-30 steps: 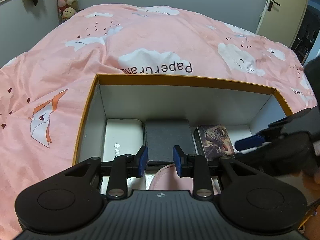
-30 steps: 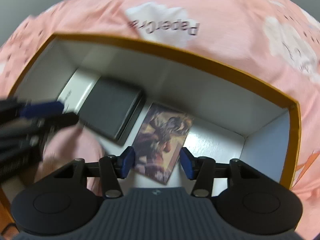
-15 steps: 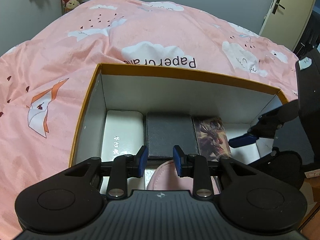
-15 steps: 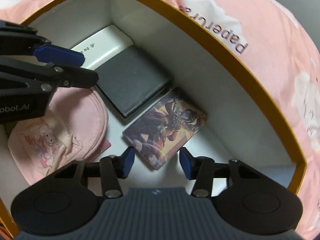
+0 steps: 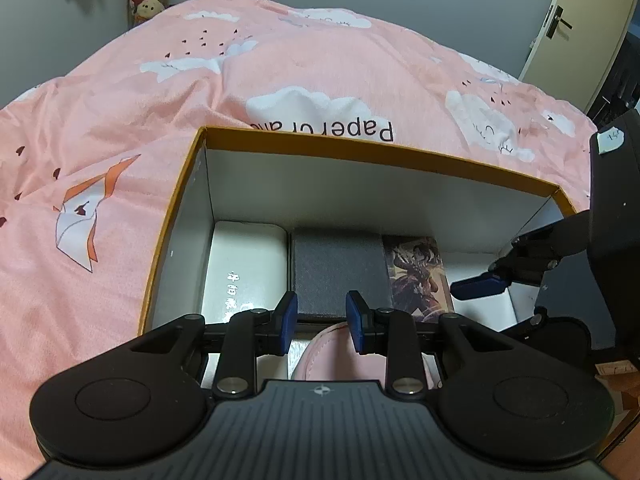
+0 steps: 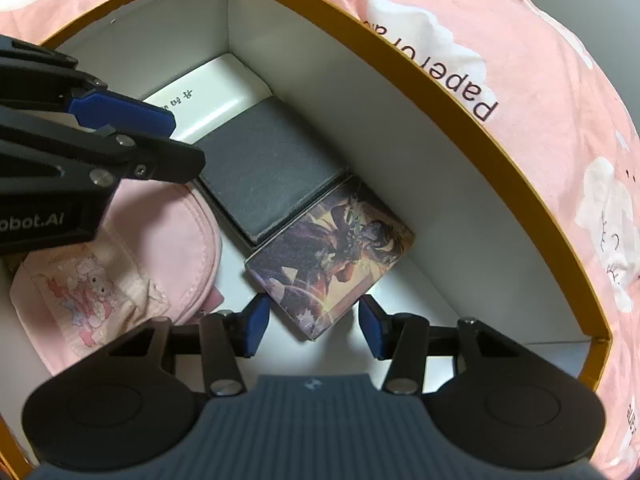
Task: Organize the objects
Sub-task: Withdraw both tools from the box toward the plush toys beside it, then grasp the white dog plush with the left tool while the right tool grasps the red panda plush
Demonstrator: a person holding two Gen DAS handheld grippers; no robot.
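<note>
I hold my left gripper [image 5: 322, 322] over the near side of the big box [image 5: 380, 152] with the orange rim, and its two blue pads stand apart with nothing pinched between them. My right gripper [image 6: 314, 326] reaches down into the same box, and its pads are apart too. The near corner of the picture box [image 6: 332, 264] sits in the gap between them, but the pads do not press on it. That picture box lies flat on the white floor of the box, touching the dark grey case [image 6: 268, 176]. Next to the grey case is a white case [image 6: 204, 96] in the corner. A pink cap [image 6: 120, 264] lies in the box as well, under my left gripper. The big box rests on a pink blanket [image 5: 120, 120] with white clouds.
</note>
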